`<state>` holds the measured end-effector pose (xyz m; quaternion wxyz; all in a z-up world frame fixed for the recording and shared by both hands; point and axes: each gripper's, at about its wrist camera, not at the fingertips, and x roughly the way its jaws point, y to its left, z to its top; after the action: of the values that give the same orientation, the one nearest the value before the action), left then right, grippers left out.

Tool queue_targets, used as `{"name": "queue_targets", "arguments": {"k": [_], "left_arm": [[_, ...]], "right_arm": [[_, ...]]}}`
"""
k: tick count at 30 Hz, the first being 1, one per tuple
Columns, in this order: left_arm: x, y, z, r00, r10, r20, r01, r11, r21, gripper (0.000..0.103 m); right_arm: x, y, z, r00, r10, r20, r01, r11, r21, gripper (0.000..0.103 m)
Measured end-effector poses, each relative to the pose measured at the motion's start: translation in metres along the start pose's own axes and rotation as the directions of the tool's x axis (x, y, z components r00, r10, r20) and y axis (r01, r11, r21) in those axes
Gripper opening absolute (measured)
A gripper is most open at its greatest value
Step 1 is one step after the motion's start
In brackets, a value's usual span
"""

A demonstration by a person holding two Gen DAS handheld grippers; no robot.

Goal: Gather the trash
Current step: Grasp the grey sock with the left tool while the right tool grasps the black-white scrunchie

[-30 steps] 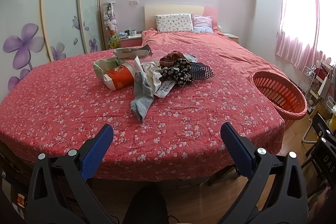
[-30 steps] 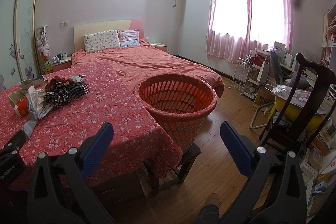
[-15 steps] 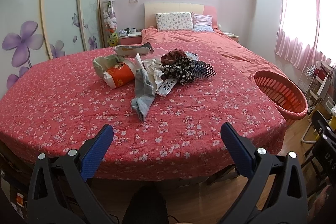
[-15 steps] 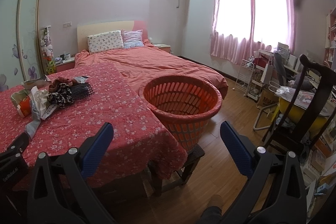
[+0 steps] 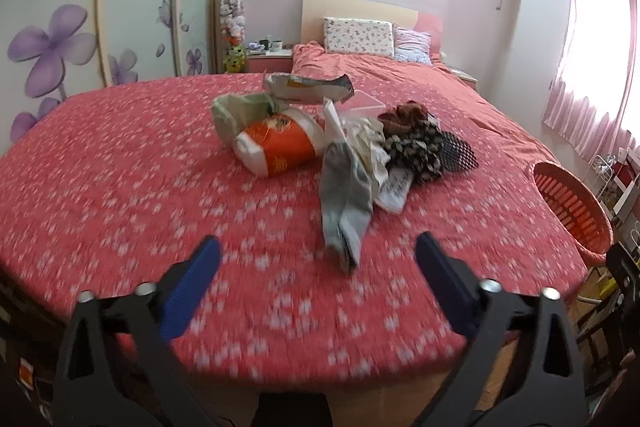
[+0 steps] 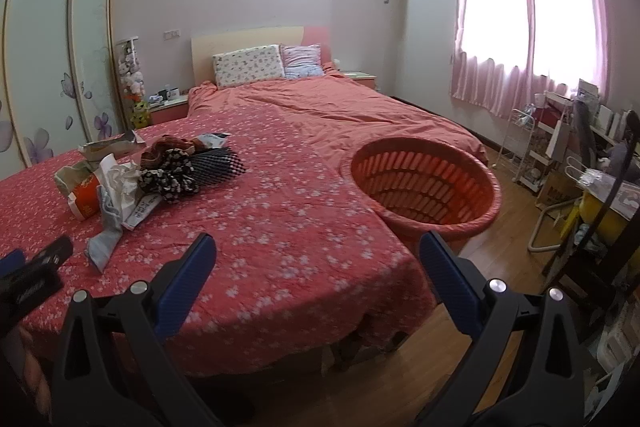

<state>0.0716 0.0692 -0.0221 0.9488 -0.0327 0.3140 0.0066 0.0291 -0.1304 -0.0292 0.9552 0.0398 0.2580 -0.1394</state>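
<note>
A pile of trash lies on the red flowered bedspread (image 5: 120, 187): an orange and white wrapper (image 5: 276, 147), a grey sock (image 5: 346, 199), crumpled white paper (image 5: 364, 139), dark patterned cloth (image 5: 416, 151), a black net (image 5: 458, 153) and a flat wrapper (image 5: 308, 87). The pile also shows in the right wrist view (image 6: 160, 171). My left gripper (image 5: 318, 267) is open and empty, just short of the sock. My right gripper (image 6: 316, 263) is open and empty over the bed's near corner. The orange basket (image 6: 428, 183) stands at the bed's right edge, also in the left wrist view (image 5: 572, 211).
Pillows (image 6: 248, 65) and a headboard are at the far end. A wardrobe with flower doors (image 5: 60, 27) is on the left. A nightstand (image 5: 270, 61), a wire rack (image 6: 520, 143), a dark chair (image 6: 600, 227) and clutter stand on the wooden floor at right.
Both grippers have moved forward over the bed. The trash pile is closer to the left gripper, and the basket is closer in the right view. Both stay open.
</note>
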Motion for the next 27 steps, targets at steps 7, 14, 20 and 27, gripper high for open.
{"name": "queue_targets", "arguments": {"k": [7,14,20,27], "left_arm": [[0.046,-0.006,0.012,0.993,-0.061,-0.103,0.065,0.998,0.029,0.068],[0.069,0.001,0.008,0.980,-0.083,-0.181,0.090,0.996,0.031,0.036],[0.064,0.018,0.013,0.977,-0.125,-0.171,0.132,0.991,0.026,0.010],[0.045,0.048,0.028,0.989,-0.110,-0.095,0.113,0.993,0.033,0.009]], "right_arm": [[0.020,0.011,-0.001,0.999,0.005,-0.036,-0.006,1.000,-0.019,0.099],[0.034,0.020,-0.002,0.998,0.019,-0.059,-0.021,0.999,-0.040,0.098],[0.050,0.035,0.005,0.992,0.091,-0.089,-0.095,0.994,-0.045,0.094],[0.075,0.056,0.025,0.977,0.179,-0.112,-0.183,0.983,-0.029,0.083]]}}
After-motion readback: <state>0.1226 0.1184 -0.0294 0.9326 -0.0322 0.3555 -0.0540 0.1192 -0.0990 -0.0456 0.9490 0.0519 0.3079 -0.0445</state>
